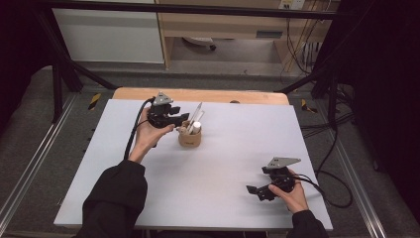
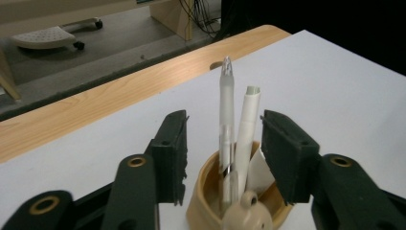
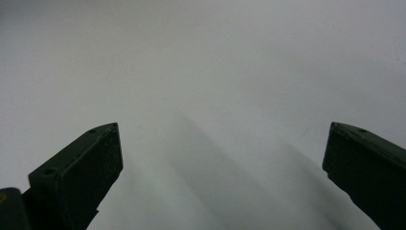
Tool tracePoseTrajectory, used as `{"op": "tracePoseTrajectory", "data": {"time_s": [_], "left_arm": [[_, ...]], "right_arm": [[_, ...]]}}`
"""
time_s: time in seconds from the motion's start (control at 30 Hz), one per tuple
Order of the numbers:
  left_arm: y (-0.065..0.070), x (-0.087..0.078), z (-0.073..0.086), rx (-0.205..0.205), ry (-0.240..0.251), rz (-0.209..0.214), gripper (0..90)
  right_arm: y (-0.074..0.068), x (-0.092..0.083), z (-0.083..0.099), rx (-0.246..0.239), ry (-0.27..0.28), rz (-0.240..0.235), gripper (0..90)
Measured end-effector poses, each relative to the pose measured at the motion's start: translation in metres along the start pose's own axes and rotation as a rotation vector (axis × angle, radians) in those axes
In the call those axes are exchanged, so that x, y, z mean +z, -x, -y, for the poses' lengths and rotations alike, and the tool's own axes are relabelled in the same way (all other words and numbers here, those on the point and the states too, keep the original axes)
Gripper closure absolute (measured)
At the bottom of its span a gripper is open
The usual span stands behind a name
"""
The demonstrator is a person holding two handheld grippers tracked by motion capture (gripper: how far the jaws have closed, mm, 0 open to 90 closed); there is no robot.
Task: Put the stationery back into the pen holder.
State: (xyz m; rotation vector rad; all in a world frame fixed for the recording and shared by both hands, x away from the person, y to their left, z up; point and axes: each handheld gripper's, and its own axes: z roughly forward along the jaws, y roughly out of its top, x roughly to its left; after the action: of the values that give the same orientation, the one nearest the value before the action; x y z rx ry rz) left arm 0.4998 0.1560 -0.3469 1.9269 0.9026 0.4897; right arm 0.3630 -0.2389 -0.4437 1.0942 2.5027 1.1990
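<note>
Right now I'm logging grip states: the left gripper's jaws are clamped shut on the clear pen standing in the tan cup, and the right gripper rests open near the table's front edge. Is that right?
Not quite. The left gripper's jaws are open, standing apart on either side of the clear pen in the tan cup without pressing it, as the left gripper view shows. The right gripper does rest open near the table's front edge.

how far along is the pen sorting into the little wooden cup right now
Done, apparently: a clear pen and a white pen stand in the wooden cup. In hand: nothing; the left gripper straddles them, jaws apart. The right gripper is open over bare table. What's left isn't evident.
</note>
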Motion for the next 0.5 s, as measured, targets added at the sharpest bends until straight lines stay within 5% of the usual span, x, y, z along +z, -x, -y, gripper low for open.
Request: {"op": "tracePoseTrajectory", "data": {"time_s": [0.17, 0.5], "left_arm": [[-0.002, -0.019, 0.005, -0.004, -0.071, 0.005, 37.5], [-0.004, -0.053, 0.038, -0.021, -0.064, 0.001, 20.2]], "right_arm": [[0.000, 0.000, 0.000, -0.001, 0.000, 0.000, 0.7], [0.000, 0.000, 0.000, 0.000, 0.000, 0.005, 0.7]]}}
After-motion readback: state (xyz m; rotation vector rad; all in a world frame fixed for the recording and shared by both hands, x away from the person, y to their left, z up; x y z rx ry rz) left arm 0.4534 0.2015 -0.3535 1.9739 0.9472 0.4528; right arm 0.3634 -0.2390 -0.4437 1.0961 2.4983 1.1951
